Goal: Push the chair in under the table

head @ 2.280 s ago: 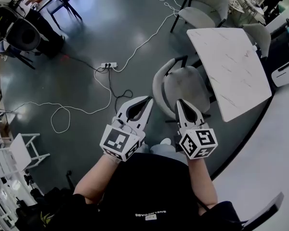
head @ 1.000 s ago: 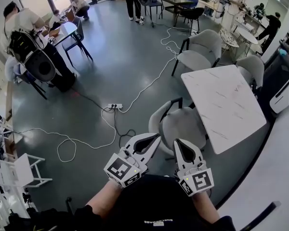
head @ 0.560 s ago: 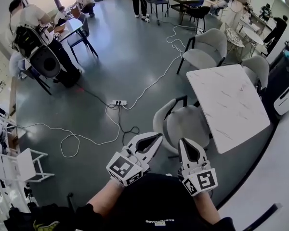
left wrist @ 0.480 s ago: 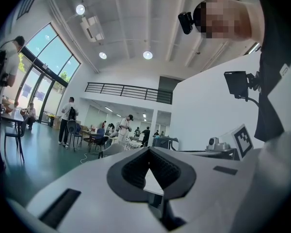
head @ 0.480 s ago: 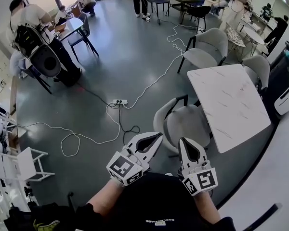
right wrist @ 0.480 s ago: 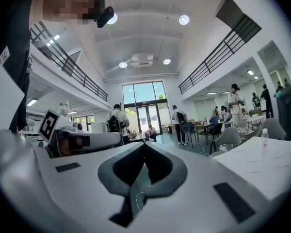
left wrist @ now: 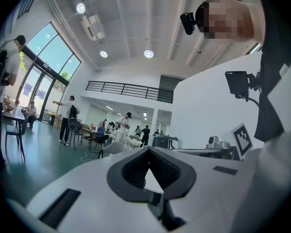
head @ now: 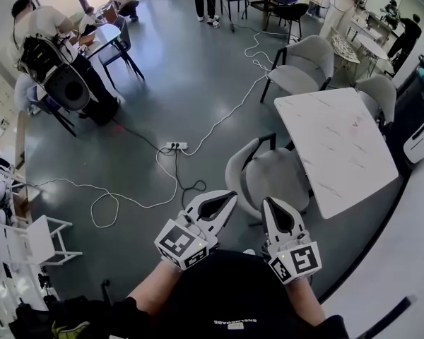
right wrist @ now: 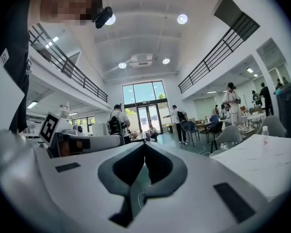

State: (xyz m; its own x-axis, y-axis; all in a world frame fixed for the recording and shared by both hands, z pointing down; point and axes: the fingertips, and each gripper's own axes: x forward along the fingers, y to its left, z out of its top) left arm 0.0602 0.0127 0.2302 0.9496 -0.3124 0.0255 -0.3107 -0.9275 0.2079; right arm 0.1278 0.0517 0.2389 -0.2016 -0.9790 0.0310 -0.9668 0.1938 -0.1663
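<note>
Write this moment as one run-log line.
left gripper: shut, empty | right gripper: shut, empty | chair: untouched, pulled out from table

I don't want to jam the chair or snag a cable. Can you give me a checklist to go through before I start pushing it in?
1. Jaws free: ok. The left gripper and the right gripper are both shut and empty.
2. Chair lined up: ok. The grey padded chair with black legs faces the white marble-look square table, with its backrest towards the person.
3. Contact with the backrest: cannot tell. Both gripper tips sit near its rim in the head view.
4. Room under the table: cannot tell. The tabletop hides it.
5. Cables clear: ok. The white power strip and its cables lie on the floor beside the chair, apart from it.
</note>
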